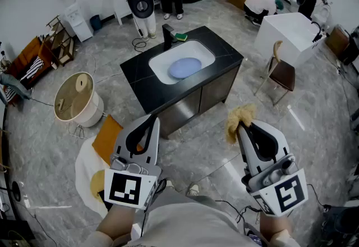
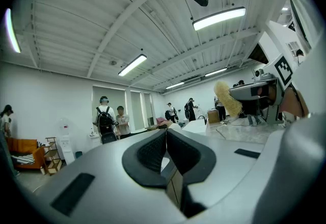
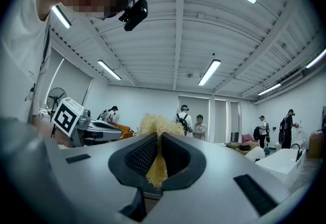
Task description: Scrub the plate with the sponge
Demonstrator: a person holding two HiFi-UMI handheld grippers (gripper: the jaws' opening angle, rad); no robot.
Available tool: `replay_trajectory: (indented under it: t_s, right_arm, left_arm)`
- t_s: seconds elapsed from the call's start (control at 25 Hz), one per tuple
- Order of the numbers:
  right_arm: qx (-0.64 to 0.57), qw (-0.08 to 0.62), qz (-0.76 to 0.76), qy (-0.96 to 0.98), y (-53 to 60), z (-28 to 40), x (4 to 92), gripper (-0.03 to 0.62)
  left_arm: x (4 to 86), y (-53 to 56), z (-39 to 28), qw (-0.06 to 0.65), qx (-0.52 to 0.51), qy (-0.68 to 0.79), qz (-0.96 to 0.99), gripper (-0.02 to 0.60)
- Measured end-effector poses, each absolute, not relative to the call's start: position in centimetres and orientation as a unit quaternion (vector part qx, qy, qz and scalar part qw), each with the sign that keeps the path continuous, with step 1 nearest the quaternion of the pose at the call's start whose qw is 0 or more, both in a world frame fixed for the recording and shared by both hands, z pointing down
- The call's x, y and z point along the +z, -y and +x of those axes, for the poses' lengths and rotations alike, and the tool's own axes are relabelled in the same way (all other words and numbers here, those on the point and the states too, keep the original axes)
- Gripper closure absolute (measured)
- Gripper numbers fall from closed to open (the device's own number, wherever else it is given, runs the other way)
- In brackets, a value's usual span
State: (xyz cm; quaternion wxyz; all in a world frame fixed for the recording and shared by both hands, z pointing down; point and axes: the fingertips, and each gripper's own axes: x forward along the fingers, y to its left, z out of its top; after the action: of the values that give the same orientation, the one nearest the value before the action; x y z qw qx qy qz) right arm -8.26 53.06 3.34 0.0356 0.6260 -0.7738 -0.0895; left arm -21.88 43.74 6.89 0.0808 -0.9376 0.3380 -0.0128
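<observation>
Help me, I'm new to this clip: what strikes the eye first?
A fibrous yellow sponge clamped in the right gripper, at the lower right of the head view. Beyond it, a blue plate lies in the white sink of a black island counter mid-room. The left gripper is shut and empty.

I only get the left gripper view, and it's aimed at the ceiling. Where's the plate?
Observer: In the head view, a blue plate lies in the white sink of a black counter, well ahead of the left tool and the right tool.
Operator: Is the right tool really gripping the sponge?
Observer: Yes. The right gripper view shows its jaws shut on the yellow fibrous sponge, which sticks out past the tips.
Operator: Anything else on the counter?
Observer: What looks like a green sponge sits beside the black faucet, behind the sink.
</observation>
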Motion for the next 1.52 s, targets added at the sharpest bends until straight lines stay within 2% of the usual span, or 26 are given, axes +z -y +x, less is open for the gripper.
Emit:
replay_trajectory:
  t_s: [1.0, 1.52]
  right_arm:
    - [-0.064, 0.030, 0.625, 0.778, -52.3, -5.3, 5.9, 0.545]
    - [-0.016, 0.041, 0.619, 0.784, -42.0, -1.7, 9.8, 0.545]
  left_arm:
    - [8.3, -43.7, -18.8, 0.085, -0.026, -0.326, -0.941, 0.560]
    - [12.2, -33.4, -16.0, 0.096, -0.049, -0.324, -0.940, 0.560]
